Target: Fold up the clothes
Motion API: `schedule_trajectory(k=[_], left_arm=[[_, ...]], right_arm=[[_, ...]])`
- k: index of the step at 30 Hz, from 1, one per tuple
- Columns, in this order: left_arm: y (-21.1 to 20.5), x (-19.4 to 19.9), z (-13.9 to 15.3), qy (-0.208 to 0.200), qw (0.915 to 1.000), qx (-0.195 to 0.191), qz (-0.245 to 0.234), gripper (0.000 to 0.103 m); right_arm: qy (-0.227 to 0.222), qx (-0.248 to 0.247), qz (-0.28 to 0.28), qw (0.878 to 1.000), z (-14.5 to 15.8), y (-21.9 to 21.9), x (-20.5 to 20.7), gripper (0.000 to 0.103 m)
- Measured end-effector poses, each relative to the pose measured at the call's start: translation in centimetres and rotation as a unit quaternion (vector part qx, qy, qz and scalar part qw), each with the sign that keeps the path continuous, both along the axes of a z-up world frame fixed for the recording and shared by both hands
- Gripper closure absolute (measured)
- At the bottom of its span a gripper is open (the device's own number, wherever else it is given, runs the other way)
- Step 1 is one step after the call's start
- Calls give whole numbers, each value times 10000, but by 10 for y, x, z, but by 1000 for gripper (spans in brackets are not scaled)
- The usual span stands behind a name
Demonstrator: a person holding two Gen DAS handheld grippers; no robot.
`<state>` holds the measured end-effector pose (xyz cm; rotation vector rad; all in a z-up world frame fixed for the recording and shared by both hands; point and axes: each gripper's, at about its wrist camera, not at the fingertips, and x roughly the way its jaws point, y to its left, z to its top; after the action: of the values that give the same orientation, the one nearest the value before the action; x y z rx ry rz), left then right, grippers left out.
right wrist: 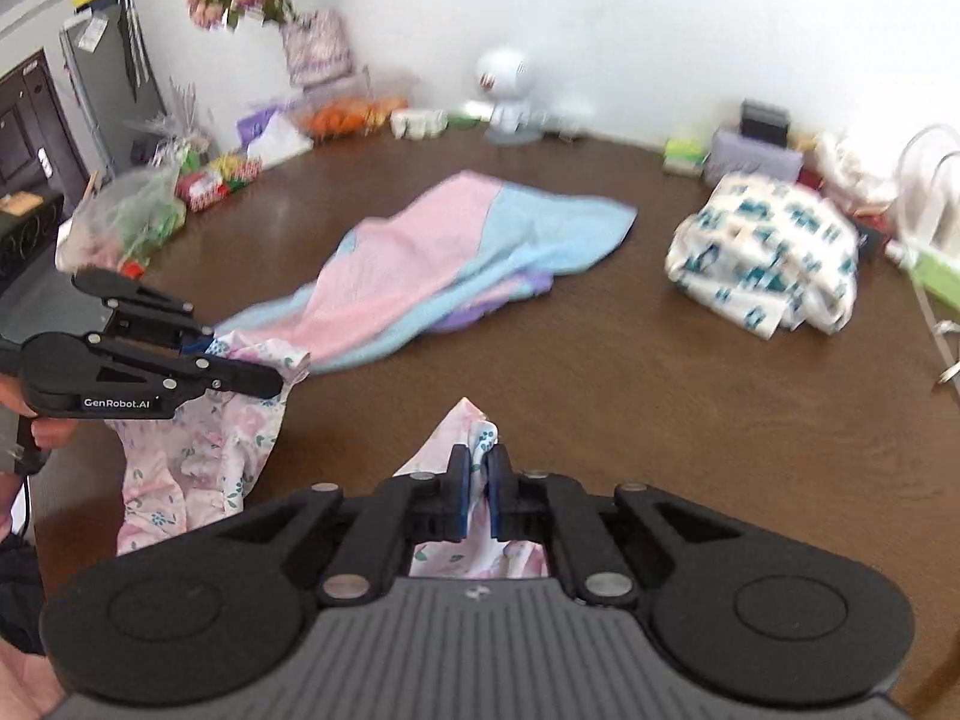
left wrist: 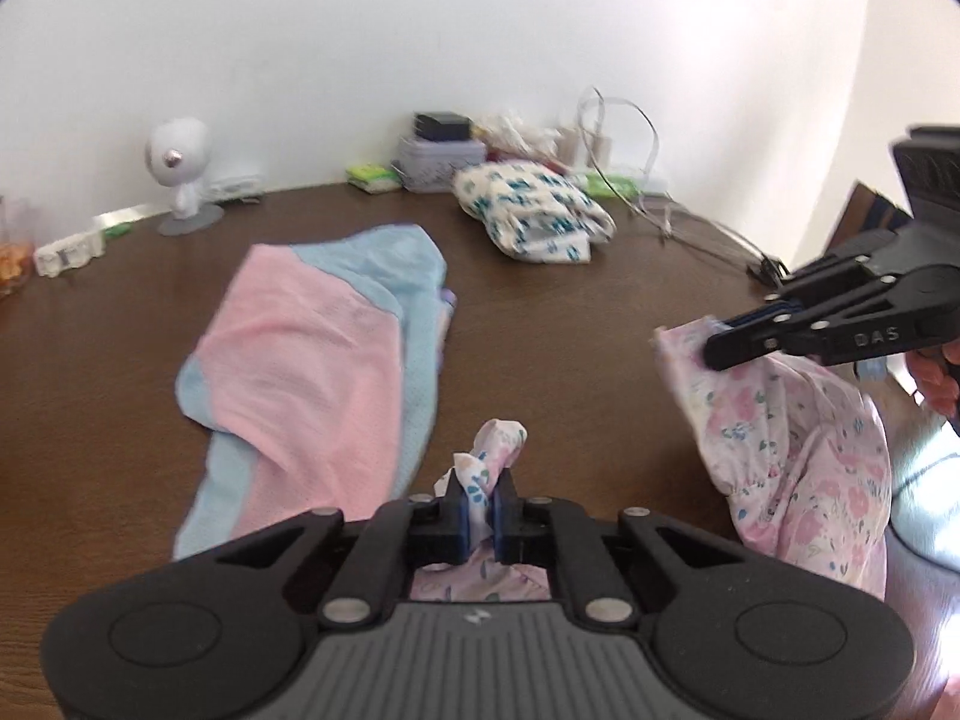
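Note:
A pink floral garment (left wrist: 798,456) hangs between my two grippers above the brown table (left wrist: 570,330). My left gripper (left wrist: 482,510) is shut on one bunched corner of it; it also shows at the left of the right wrist view (right wrist: 264,375). My right gripper (right wrist: 478,495) is shut on another corner; it shows at the right of the left wrist view (left wrist: 714,336). In the right wrist view the floral garment (right wrist: 198,462) droops below the left gripper. A pink and light blue garment (left wrist: 312,372) lies spread flat on the table, also seen in the right wrist view (right wrist: 456,258).
A folded white garment with teal print (left wrist: 534,216) sits at the back, also in the right wrist view (right wrist: 768,252). A small white fan (left wrist: 180,180), boxes (left wrist: 441,150), cables (left wrist: 648,180) and snack bags (right wrist: 198,180) line the table's far edge by the wall.

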<state>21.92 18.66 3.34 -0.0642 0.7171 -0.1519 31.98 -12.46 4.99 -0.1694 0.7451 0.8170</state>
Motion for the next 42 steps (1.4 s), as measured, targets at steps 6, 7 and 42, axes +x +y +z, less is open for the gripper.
schedule_trajectory(k=[6,7,42], left_arm=[[57,-3,51,-675,9870,-363,1416,97],[64,-4,55,-723,9839,-437,1577,97],[9,-45,19,-320,9977,14,596,23]], right_arm=[[-1364,767,-631,9857,84,-74,-36,98],[-1501,821,-690,9828,90,-85,-47,98],[-225,324,-896,9952,-34,-115,-137,35]])
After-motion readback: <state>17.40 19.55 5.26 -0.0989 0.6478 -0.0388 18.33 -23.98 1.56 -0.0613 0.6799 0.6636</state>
